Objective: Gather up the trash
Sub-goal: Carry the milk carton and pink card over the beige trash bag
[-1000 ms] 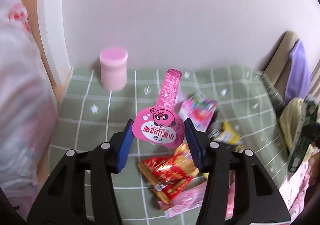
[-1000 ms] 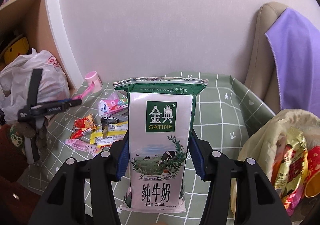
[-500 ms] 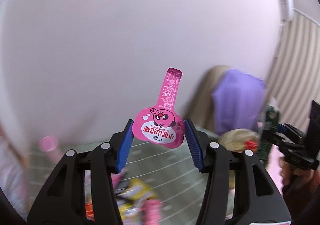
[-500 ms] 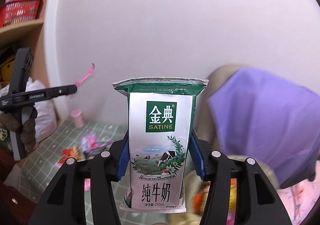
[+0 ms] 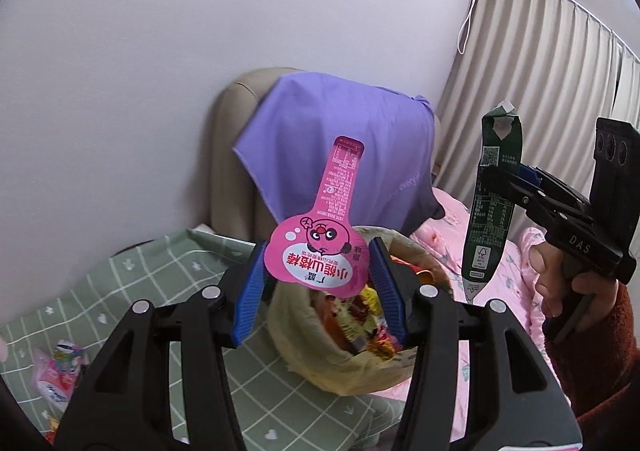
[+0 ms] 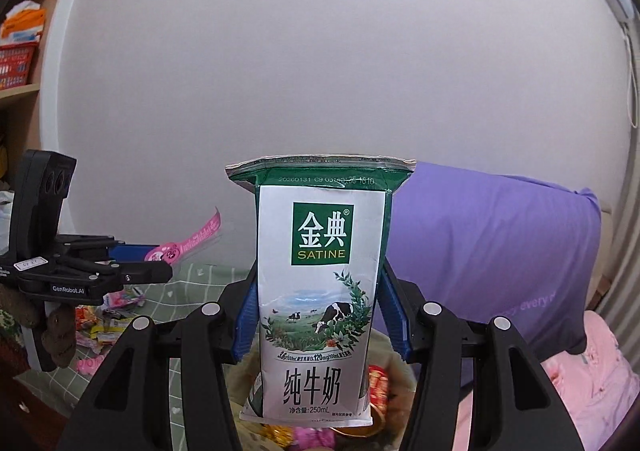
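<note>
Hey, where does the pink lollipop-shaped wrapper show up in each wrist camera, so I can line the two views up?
Left wrist: the pink wrapper sits at centre, clamped in the left gripper, above the trash bag.
Right wrist: it shows small at the left edge, sticking up from that gripper.
Shared landmark: the purple cloth draped on the chair.

Between our right gripper's point(image 6: 318, 315) fingers we read the milk carton point(image 6: 318, 291): "金典 SATINE" on a green square, "纯牛奶" lower down, "净含量:250mL" beneath that, and a date stamp starting "20260131" along the top fold. Out to that gripper's left, our left gripper's point(image 6: 132, 259) body says "GenRobot.AI". Between the left gripper's fingers, the pink wrapper point(image 5: 320, 251) carries upside-down Chinese characters we can't make out. To its right, the right gripper's body shows "DAS". The purple cloth point(image 6: 500, 251) behind the carton reads "every".
</note>
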Tool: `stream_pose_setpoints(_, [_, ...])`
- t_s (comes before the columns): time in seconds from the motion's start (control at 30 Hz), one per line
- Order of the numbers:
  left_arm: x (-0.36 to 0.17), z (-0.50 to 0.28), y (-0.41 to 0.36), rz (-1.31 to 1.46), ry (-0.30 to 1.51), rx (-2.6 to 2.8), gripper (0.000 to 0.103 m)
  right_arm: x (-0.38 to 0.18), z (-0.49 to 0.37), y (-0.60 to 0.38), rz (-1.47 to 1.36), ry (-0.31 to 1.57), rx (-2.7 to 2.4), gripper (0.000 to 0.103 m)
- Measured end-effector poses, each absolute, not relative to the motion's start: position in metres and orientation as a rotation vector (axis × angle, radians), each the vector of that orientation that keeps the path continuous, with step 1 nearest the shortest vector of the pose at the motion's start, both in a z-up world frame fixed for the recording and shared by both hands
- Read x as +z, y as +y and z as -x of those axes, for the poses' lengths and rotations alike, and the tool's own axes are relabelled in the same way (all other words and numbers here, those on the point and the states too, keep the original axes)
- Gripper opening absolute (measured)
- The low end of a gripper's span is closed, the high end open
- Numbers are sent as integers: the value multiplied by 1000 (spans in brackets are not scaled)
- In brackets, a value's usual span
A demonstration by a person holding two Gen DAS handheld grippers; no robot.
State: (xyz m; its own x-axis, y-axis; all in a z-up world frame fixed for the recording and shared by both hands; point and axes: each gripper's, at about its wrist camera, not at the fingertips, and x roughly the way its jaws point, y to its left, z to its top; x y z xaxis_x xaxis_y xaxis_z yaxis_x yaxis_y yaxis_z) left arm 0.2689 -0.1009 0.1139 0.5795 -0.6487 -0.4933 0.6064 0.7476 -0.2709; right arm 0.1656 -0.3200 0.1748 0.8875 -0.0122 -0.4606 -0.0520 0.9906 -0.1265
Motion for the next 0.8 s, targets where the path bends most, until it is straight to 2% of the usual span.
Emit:
stream_pose_setpoints(0.3, [97,-277,-145,105,689,-804,49,173,-163,-361,71,469,11,50])
stream_pose_setpoints(0.43, [72,-283,-183,69,778,-886,49,167,-165,-373,44,473,20,50])
stream_pose_setpoints(0.6, [13,-297,-234,-50,945,-887,49,147,-184,-383,5,508,59,50])
stream_pose_setpoints(0.8, [-14,-302,-253,-208,961,-810,48,106,-217,-387,-16,542,107,50])
